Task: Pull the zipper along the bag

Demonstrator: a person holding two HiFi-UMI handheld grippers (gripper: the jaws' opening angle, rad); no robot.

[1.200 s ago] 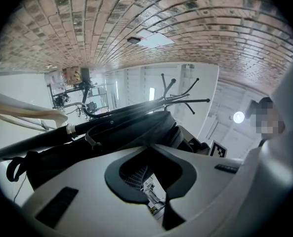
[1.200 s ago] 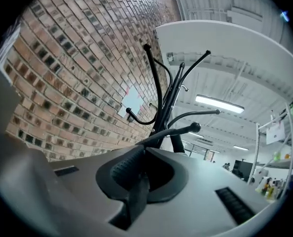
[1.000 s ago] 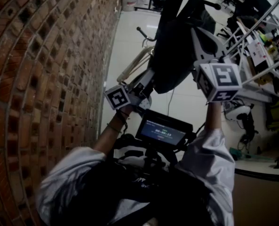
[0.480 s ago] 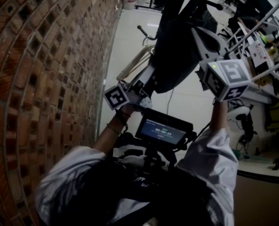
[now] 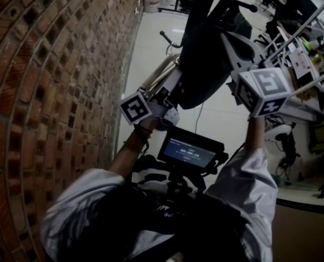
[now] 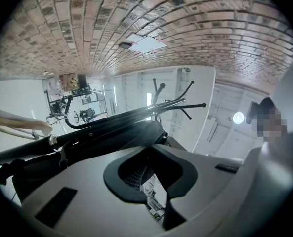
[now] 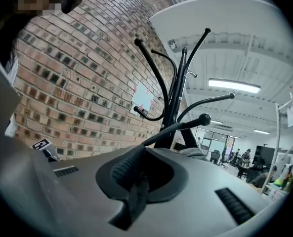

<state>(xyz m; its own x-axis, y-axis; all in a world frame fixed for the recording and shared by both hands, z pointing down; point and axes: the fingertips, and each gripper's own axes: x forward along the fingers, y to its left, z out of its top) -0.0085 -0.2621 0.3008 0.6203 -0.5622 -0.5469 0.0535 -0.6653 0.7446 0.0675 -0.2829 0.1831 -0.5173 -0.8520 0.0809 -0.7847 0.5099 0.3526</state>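
Closest to us, a small screen [image 5: 189, 153] sits at chest height between two white sleeves [image 5: 243, 182].

Left claw [image 6: 153, 181]: slightly spread, and it has just been opening. Through the narrow slit we see only the bright room beyond, with nothing pinched. In the head view its tip sits at the lower left edge of the bag [image 5: 202, 59].

Right claw [image 7: 136, 179]: pressed together on a dark strip [image 7: 135, 201] that trails down out of the pads. We cannot tell whether this is a zipper pull or a strap. In the head view this claw meets the bag's right side.

The bag is dark and hangs from a black coat rack [image 7: 178, 98], between the two claws. We cannot make out the zipper itself.

A brick wall [image 5: 47, 91] stands just left of the rack, and a pale glossy floor [image 5: 151, 42] lies beneath. Office furniture [image 5: 304, 59] is farther off to the right.
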